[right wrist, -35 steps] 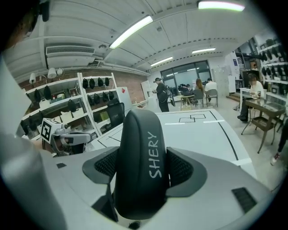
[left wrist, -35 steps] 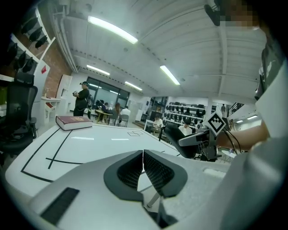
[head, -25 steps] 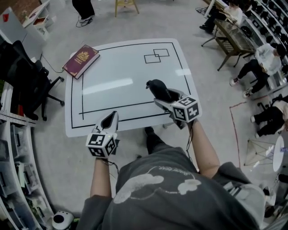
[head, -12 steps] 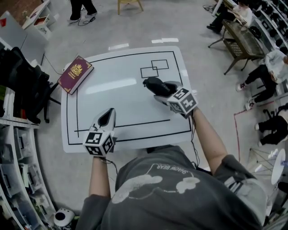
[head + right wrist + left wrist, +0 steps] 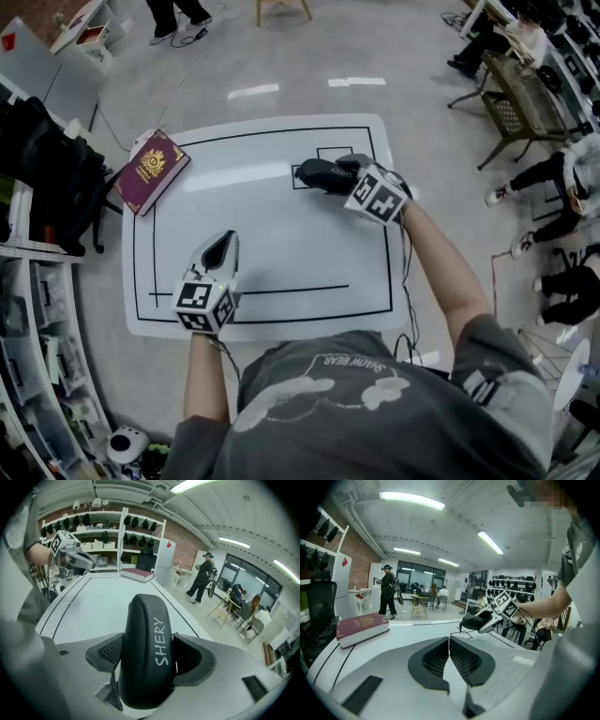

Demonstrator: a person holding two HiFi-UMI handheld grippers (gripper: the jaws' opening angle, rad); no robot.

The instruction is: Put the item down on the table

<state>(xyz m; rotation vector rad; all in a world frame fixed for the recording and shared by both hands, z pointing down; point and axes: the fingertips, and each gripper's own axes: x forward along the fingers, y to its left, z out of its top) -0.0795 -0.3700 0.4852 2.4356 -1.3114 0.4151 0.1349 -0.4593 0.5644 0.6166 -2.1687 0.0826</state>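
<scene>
Fingers (image 5: 110,654) of the right gripper (image 5: 145,656) are spread wide and squeeze a black case (image 5: 143,634) from both sides in the right gripper view. White letters on it spell SHERY. The case stands on its thin edge between the pads and pokes out past them. The white table (image 5: 108,602) lies below. Across the table the left gripper (image 5: 77,560) hovers, and a dark red book (image 5: 138,575) lies at the table's end.

In the left gripper view, the left gripper's two fingers (image 5: 464,660) are pressed together with nothing between them. Far off on the right, the other gripper holds the case over the drawn squares (image 5: 466,633). The case looks a little above the table and not resting on it, but that is hard to be sure of.

In the head view, the case is at the far right of the table, over the squares. The left gripper is at the near left. The book sits at the far left corner.

I think the case is over its spot, so the carrying part looks done. What is left is to lower it, open the fingers and pull away.

The case is shut, so I cannot tell what is inside. Shelves (image 5: 28,356) on the left hold small things, too small to name.
</scene>
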